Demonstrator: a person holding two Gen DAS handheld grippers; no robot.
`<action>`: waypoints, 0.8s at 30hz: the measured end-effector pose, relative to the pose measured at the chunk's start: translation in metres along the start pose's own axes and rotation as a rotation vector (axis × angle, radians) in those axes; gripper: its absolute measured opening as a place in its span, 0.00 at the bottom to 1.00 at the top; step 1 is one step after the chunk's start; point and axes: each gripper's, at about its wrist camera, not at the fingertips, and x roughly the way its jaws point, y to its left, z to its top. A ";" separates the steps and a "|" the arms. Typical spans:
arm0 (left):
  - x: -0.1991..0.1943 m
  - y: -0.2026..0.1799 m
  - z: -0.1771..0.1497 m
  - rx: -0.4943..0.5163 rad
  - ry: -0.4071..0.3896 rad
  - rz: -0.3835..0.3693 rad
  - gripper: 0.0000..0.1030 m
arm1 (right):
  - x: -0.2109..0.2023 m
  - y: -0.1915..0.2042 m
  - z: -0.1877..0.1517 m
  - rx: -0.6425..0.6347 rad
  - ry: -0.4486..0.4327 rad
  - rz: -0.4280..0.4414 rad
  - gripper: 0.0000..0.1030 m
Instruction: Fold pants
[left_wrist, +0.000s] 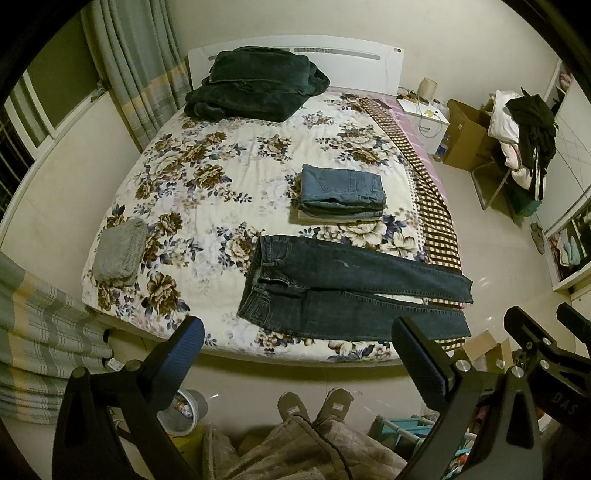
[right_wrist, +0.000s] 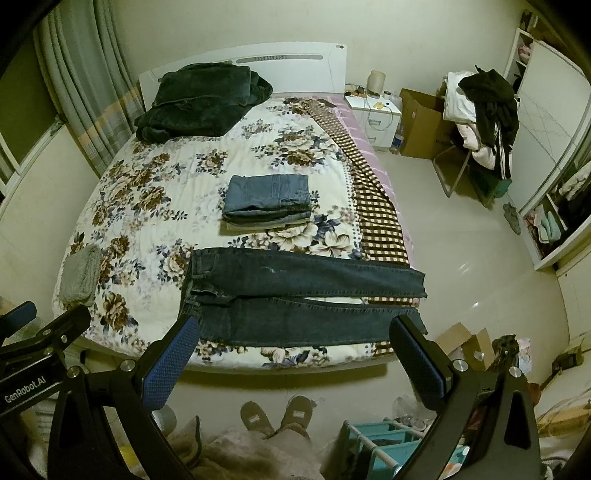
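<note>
One pair of dark jeans (left_wrist: 343, 291) lies flat along the near edge of the bed (left_wrist: 207, 206), waistband toward the middle of that edge, both legs running out to the near right corner, where the cuffs overhang the checked blanket (left_wrist: 439, 229). I judge the denim fairly heavy and limp, not slippery: it will sag from any single pinch, so I would take it at two spread points, the waistband with one tool and the cuffs with the other, seams being the firmest bite. Behind it, further in from the edge, sits a stack of folded jeans (left_wrist: 341, 194); a grey knitted piece (left_wrist: 120, 253) rests at the near left corner and a dark green bundle (left_wrist: 255, 85) at the headboard end. My left gripper (left_wrist: 297, 352) and right gripper (right_wrist: 293, 354) both hover short of the bed, jaws spread wide, holding nothing.
</note>
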 end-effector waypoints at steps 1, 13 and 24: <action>0.000 0.000 0.000 0.000 0.001 0.000 1.00 | 0.001 0.000 0.000 0.002 0.002 0.000 1.00; 0.092 0.024 0.065 -0.054 -0.053 0.124 1.00 | 0.069 -0.020 -0.003 0.175 0.025 -0.061 1.00; 0.304 0.042 0.117 -0.376 0.276 0.217 1.00 | 0.309 -0.150 0.047 0.489 0.278 -0.098 1.00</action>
